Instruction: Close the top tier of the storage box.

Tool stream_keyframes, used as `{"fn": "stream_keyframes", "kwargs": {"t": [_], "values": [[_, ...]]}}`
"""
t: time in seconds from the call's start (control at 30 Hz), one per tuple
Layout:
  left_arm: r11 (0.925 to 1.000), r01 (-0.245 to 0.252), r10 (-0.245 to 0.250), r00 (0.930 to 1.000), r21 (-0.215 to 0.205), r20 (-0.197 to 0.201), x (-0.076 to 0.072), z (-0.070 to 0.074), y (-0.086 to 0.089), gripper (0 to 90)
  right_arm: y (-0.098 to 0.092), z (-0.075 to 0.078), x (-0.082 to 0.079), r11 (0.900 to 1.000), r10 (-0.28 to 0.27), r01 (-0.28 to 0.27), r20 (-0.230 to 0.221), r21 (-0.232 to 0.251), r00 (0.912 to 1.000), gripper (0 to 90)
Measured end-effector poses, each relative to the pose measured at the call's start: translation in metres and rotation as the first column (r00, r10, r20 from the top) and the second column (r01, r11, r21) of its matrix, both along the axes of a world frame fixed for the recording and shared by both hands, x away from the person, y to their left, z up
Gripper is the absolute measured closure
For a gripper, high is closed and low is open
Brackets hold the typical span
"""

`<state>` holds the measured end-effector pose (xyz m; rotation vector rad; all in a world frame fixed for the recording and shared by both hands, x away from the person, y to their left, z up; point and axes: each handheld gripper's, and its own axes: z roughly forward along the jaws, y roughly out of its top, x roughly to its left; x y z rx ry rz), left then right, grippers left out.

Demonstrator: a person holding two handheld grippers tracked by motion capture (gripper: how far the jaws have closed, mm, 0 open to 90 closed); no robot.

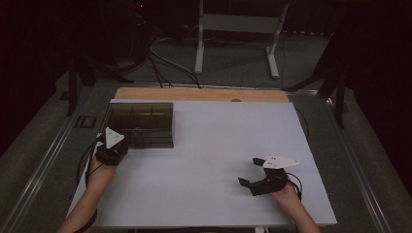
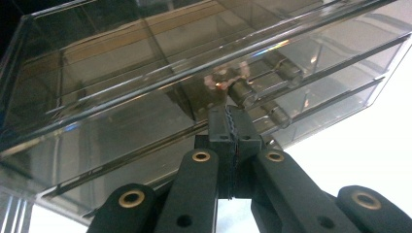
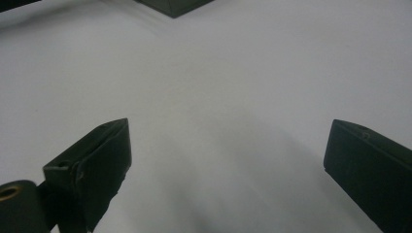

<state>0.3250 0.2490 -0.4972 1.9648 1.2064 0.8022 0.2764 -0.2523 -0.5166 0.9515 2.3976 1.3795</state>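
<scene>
Clear plastic box (image 1: 141, 124): far left on the white table (image 1: 209, 160). My left gripper (image 2: 231, 127): jaws pressed together at its near wall. My right gripper (image 1: 251, 171): near right, wide open, empty.

White table sheet (image 1: 214, 165) over wooden board (image 1: 201, 94); white frame legs (image 1: 238, 29), cables (image 1: 165, 65) on floor beyond.
</scene>
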Motion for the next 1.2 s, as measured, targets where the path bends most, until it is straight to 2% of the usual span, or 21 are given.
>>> {"fn": "stream_keyframes", "kwargs": {"t": [0.3,0.47,0.77,0.9,1.07,1.2], "values": [[1.0,0.005,-0.005,1.0,0.006,0.006,0.0,-0.002,-0.003,89.7,0.0,0.0,0.0,1.0,0.002,-0.002,0.001,0.0,1.0,3.6],[0.9999,0.009,-0.009,1.0,-0.005,0.0,0.0,-0.001,-0.002,89.7,0.0,0.0,0.0,1.0,0.001,-0.001,0.0,0.002,1.0,3.6],[0.9999,0.008,-0.008,1.0,0.012,0.002,-0.003,0.0,-0.004,89.6,-0.001,0.001,0.0,1.0,0.002,-0.002,0.001,0.004,1.0,3.7],[1.0,0.003,-0.003,1.0,-0.002,0.003,-0.005,0.001,-0.004,89.6,-0.001,0.001,-0.001,1.0,0.002,-0.002,0.002,0.005,1.0,3.7],[0.9999,0.0,0.0,1.0,-0.015,-0.005,-0.007,0.003,-0.003,89.4,-0.001,0.001,-0.001,1.0,0.004,-0.004,0.005,0.0,1.0,3.7],[0.9999,-0.002,0.002,0.9998,-0.011,-0.019,-0.011,0.005,-0.007,87.0,-0.001,0.001,-0.001,1.0,0.003,-0.003,0.006,0.0,1.0,3.6]]}}
